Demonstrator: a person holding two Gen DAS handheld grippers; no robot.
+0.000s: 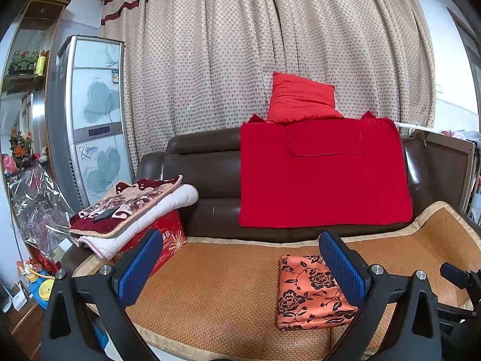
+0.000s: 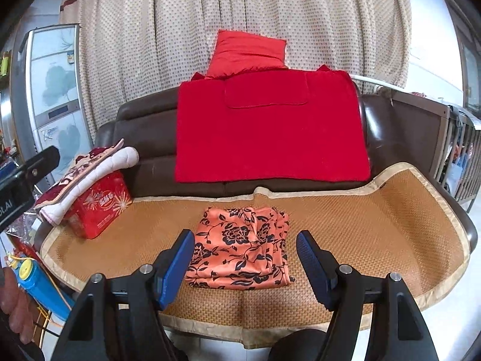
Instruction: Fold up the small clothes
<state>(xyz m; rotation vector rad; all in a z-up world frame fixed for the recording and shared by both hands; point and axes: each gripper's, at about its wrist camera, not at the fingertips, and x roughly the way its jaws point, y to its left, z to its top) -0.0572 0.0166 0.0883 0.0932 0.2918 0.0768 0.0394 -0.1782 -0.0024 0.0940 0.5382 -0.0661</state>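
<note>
1. Your folded orange floral garment [image 2: 240, 248] lies on the woven mat [image 2: 375, 228] covering the sofa seat.
2. Your right gripper [image 2: 243, 258] hangs just in front of it, jaws wide apart, holding nothing.
3. Your left gripper [image 1: 240, 267] is wide open too and empty, with the garment behind its right finger.
4. A red tin [image 2: 100, 207] under folded blankets [image 2: 87, 174] sits at the mat's left end, well clear.
5. A red blanket [image 2: 270, 132] drapes the backrest.

You've got a brown sofa [image 2: 144, 138] with a woven mat [image 2: 375, 228] on the seat; the folded orange floral cloth [image 2: 240, 249] and a red tin [image 2: 102, 207] sit right on it.
</note>
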